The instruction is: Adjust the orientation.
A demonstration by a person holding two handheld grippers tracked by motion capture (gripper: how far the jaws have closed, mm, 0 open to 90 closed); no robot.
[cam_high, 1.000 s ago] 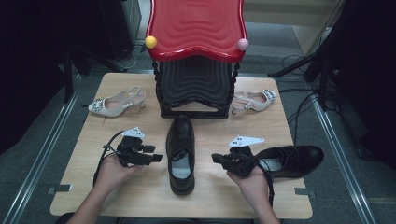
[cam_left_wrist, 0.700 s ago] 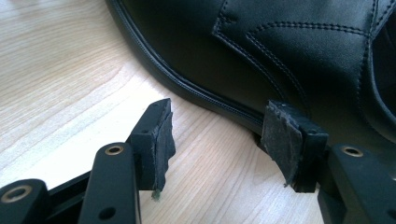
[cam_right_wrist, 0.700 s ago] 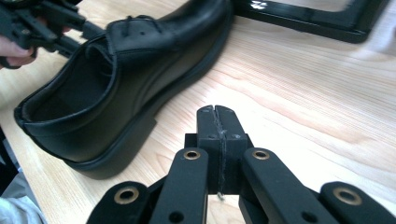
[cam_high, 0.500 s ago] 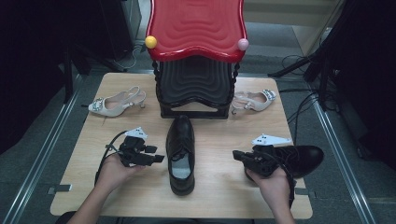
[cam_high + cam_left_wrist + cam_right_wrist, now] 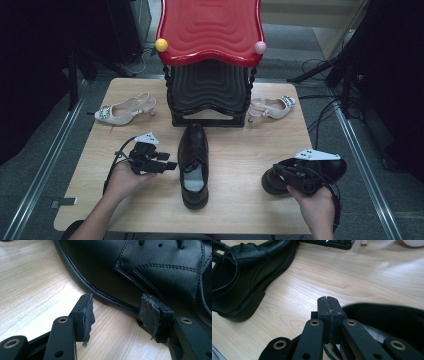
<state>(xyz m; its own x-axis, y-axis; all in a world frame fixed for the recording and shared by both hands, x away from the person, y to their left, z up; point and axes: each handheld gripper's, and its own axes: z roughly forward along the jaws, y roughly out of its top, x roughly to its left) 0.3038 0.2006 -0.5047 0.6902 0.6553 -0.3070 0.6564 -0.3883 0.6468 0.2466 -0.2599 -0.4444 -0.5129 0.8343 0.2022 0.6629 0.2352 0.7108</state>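
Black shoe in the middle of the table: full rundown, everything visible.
The black lace-up shoe looks like smooth leather, with stitched panels, laces and a pale insole. It stands upright on its sole on the wooden table, toe toward the black-and-red rack, heel toward the person. The left gripper sits at its left side, jaws open, nothing gripped; whether they touch the shoe is unclear.

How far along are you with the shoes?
Barely started. All four shoes lie on the table, none on the rack: two beige heels beside it. The right gripper is shut at the right black shoe's rim; the left gripper is open beside the middle black shoe. All four look left to do.
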